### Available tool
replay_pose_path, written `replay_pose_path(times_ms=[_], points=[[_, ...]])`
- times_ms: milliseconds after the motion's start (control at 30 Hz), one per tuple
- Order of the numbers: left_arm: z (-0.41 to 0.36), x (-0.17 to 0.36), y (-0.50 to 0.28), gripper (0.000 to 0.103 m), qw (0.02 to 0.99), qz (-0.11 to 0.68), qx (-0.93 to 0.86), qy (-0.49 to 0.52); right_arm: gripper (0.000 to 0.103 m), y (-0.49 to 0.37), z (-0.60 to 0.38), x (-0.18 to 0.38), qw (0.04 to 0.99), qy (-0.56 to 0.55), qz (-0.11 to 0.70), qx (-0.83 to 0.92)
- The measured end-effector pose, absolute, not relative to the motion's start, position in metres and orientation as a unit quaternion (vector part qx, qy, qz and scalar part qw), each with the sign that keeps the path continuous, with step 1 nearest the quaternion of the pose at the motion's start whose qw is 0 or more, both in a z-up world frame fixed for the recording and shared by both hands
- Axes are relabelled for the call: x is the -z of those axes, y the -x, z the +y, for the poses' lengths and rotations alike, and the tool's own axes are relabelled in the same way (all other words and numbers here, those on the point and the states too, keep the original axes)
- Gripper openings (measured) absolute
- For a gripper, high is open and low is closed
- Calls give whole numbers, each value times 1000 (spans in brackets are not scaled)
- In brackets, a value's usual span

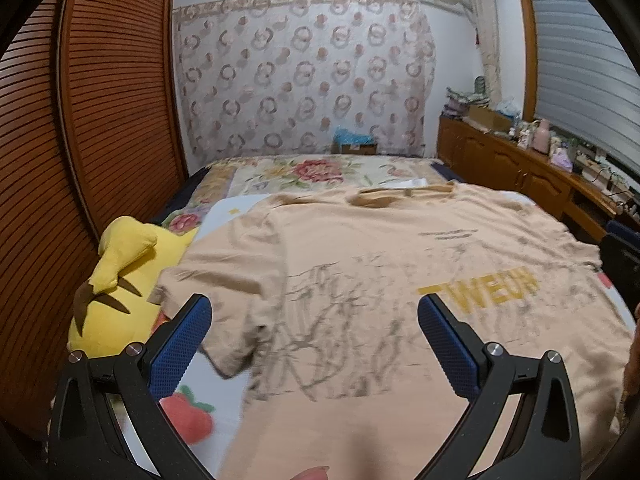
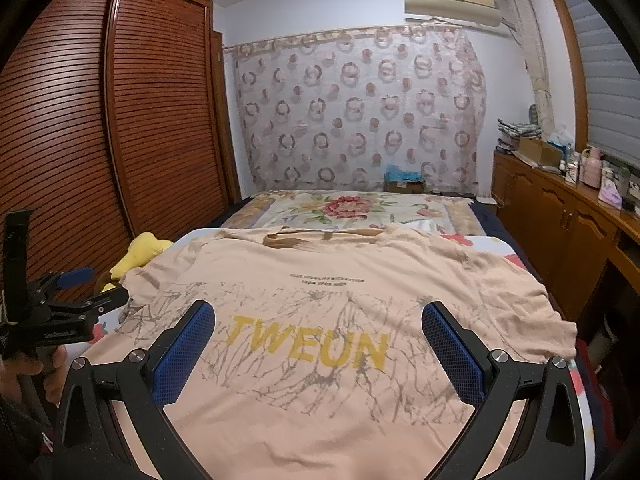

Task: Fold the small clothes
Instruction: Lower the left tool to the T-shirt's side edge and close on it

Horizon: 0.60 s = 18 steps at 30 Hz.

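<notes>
Peach T-shirt [image 2: 320,320] spread flat, print side up, on the bed [image 2: 484,240], collar at the far end from my jaws. Both my grippers hang above its near half with jaws wide and nothing between them: the left gripper [image 1: 314,320] has the shirt's left sleeve [image 1: 224,300] just inside its left finger, and the right gripper [image 2: 318,328] frames the yellow lettering [image 2: 308,346] between its pads.

Risks, as I judge them. The left sleeve lies crumpled, its edge curled under; if I pinch there I may take two layers, or only the hem, and the fold would come out skewed. The fabric is limp, so lifting one side alone would probably drag the whole shirt across the bed. The yellow plush toy [image 1: 116,280] sits just outside my left finger, touching or nearly touching the sleeve; a wide sweep could snag it.

Not resolved. The shirt's bottom hem falls below my jaws, out of both views. The left view is motion-blurred, so the sleeve's creases are uncertain. The small dark text [image 2: 328,278] beyond the lettering is unreadable. The right sleeve's outer edge drops past the bed's side.
</notes>
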<state>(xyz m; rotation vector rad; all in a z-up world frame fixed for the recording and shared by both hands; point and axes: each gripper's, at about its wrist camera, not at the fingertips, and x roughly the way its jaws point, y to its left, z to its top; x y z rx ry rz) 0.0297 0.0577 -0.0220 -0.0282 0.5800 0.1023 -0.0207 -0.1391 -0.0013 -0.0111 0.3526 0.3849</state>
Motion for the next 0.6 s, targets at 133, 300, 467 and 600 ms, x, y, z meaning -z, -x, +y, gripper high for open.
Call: replay_pose_path(times_ms=[133,300,467,600], points=[[75,27,-40,103,952,300,-63,5,103,13,-131,-1,964,15,174,-200],[94,32,-48,103,947,313,-66,4,103,1,-124,-1,960,30,177,-213],[118,36,-57,103,941,333,-64,13,103,-10,-127,2,956,40,187,-224],[139,39,-66,103,935,348,-60,18,103,-22,-124,3,951,46,199,-233]])
